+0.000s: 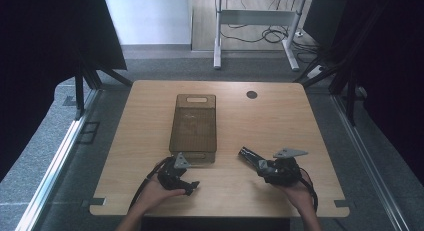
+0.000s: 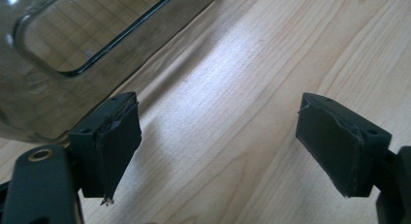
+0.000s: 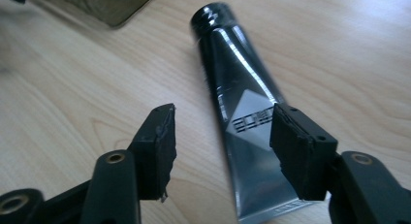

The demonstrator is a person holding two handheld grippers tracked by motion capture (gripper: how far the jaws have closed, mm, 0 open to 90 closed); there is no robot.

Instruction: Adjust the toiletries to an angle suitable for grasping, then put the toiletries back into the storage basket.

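A black squeeze tube [image 3: 232,88] with a silver label lies flat on the wooden table [image 1: 260,116], cap end pointing away. My right gripper [image 3: 224,115] is open low over the tube's flat end; its right pad [image 3: 298,146] overlaps the tube's edge and the left pad stands over bare wood. From above, the tube [image 1: 248,155] juts out up-left of the right gripper [image 1: 264,166]. My left gripper [image 2: 218,122] is open over bare wood, nothing between its jaws, just beside the near end of a smoky translucent bin [image 2: 58,40]. In the high view, the left gripper [image 1: 182,178] sits below the bin [image 1: 176,128].
The long bin is empty and has a handle slot at each end. A round cable hole [image 1: 251,94] marks the table's far right. Beyond the table, a white desk frame [image 1: 255,21] stands on grey carpet. Dark curtains flank both sides.
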